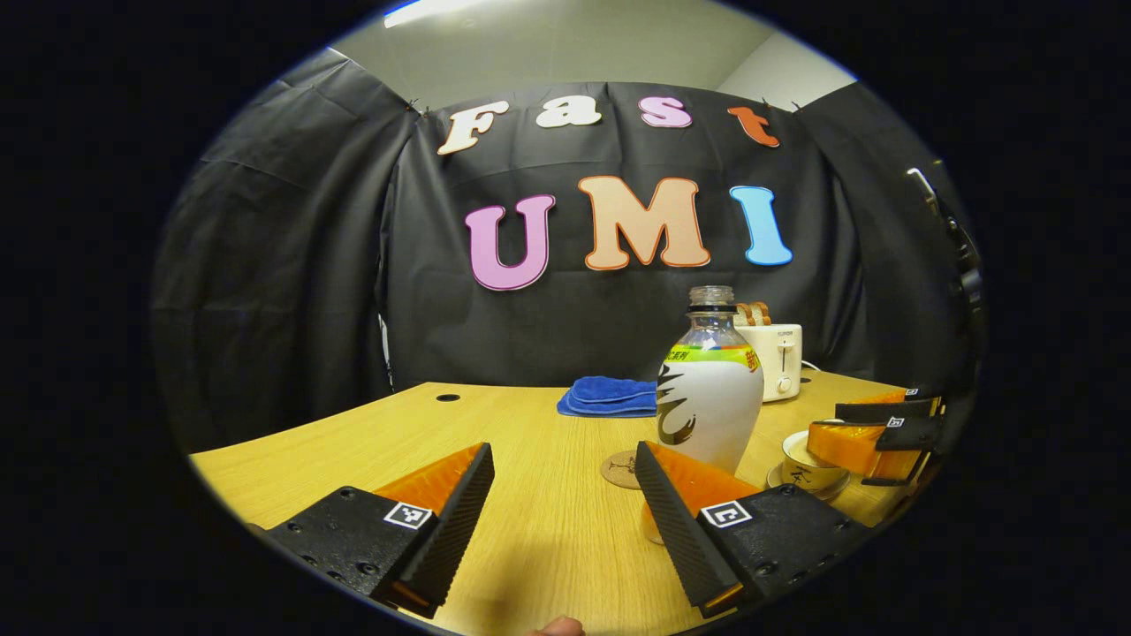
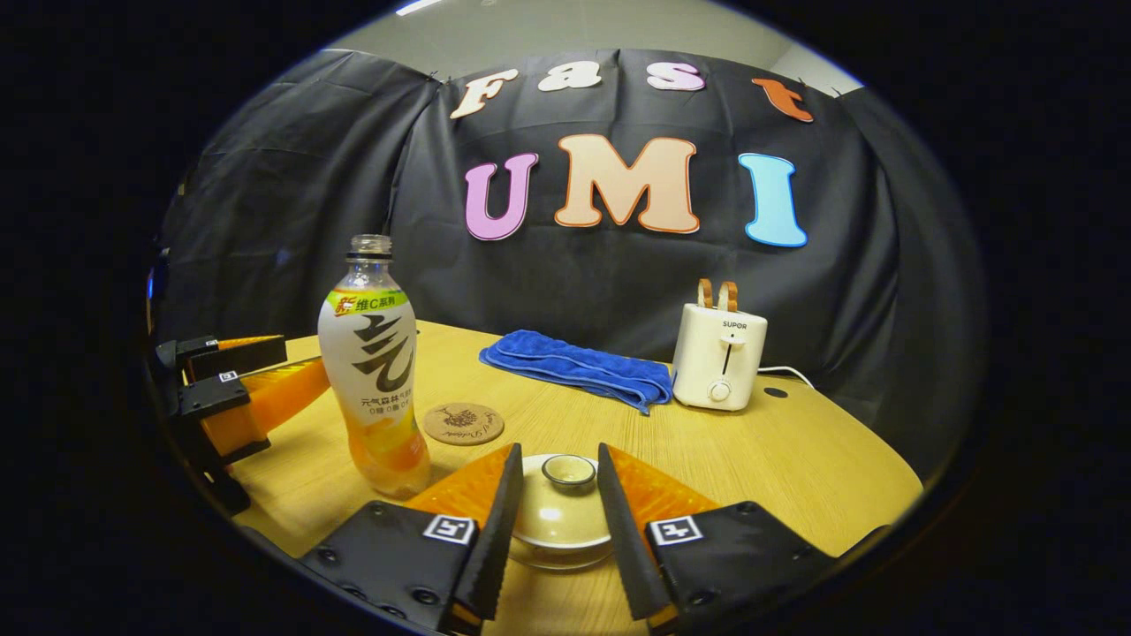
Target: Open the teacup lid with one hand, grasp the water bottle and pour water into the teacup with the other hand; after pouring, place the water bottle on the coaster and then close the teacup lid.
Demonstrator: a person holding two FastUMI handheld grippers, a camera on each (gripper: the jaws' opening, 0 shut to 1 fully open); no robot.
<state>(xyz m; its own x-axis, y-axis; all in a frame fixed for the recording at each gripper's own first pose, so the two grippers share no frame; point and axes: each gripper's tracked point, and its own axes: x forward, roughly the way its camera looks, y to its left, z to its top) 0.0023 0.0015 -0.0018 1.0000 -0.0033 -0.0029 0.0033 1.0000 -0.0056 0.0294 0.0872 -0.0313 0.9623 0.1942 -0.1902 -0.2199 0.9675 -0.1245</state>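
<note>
Right gripper view, left to right: my left gripper (image 2: 239, 389) waits open beside the water bottle (image 2: 375, 371), which stands uncapped on the wooden table (image 2: 795, 459); the round coaster (image 2: 463, 423) lies just behind it, then a folded blue towel (image 2: 579, 367) and a white toaster (image 2: 720, 353). My right gripper (image 2: 557, 512) straddles the lidded teacup (image 2: 558, 517), its fingers apart on either side of the lid and its knob (image 2: 568, 471); I cannot tell whether they touch it yet. I judge the main risks to be a pinch on the lid's sloped rim rather than the knob, which could slip or tip the cup, and a careless left approach knocking the open bottle over. Left gripper view: the left gripper (image 1: 565, 503) is spread wide, the bottle just beyond its right finger, not yet between the two.
</note>
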